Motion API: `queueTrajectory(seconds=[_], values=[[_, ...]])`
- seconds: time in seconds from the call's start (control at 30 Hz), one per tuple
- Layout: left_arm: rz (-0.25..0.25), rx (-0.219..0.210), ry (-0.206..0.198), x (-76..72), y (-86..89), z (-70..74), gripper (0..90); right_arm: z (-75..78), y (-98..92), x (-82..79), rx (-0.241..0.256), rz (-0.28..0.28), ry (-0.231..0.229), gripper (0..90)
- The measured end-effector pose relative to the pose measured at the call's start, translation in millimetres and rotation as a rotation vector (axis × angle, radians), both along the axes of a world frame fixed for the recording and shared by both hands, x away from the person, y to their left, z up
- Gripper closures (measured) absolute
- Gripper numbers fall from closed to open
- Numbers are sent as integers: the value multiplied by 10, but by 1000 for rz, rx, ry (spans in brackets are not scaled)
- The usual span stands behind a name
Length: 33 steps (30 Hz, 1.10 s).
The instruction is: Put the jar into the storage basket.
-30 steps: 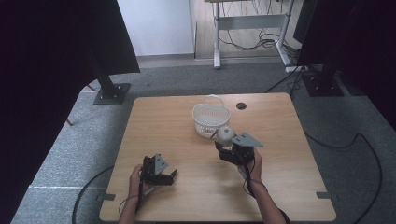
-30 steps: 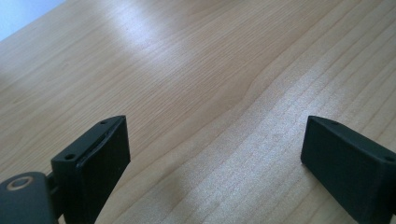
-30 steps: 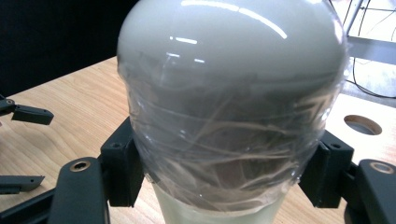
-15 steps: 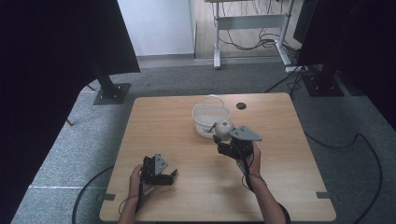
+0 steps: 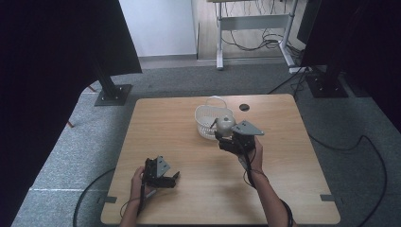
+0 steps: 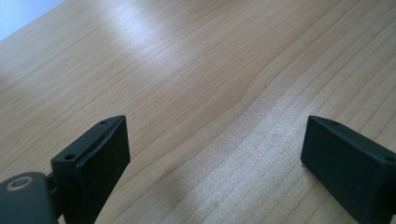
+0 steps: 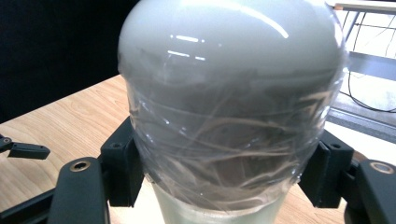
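1. High view: R gripper is pinching a grey bulb-shaped object, holding it up at its front end, just beside the near rim of the white basket. The object is sitting ahead of the jaws, basket directly beyond it. Judgement: held upright and at rim level so it can go over the wall and into the basket w/o tipping. L gripper is resting low on the table, well apart to the side and behind the R one; likely parked so as not to obstruct the carry.

2. L gripper view: jaws are standing spread wide, nothing between them; bare wood grain ahead and below. Idle, no load.

3. R gripper view: jaws are pressing on both sides of the object, which is rising straight ahead of the camera. Clear film is wrapping its lower half; grip is sitting on the wrapped zone near the base, dome top free. Judgement: low grip is keeping the rounded top clear, but film may be slippery. L gripper's jaw tip is showing far off to the side.

4. Vs. earlier frames: R gripper and object are sitting closer to the basket than 1.0 s ago, when they were nearer the person. L gripper is unchanged in place, as is the basket.
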<state>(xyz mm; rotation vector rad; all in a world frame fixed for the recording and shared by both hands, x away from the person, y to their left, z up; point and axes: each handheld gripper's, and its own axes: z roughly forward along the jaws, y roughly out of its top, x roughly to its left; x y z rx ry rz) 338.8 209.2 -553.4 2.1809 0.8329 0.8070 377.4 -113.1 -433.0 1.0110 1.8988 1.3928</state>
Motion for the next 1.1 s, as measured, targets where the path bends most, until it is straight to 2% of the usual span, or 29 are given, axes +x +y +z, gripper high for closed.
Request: queueTrajectory(seconds=[0.07,0.2,1.1], values=[[0,1,-1,-1,0,0,75,5,16,11,-8,1,2,281],[0,1,-1,0,1,0,75,29,23,50,11,7,11,281],[-1,0,-2,2,7,1,74,269,82,319,-5,-19,0,281]])
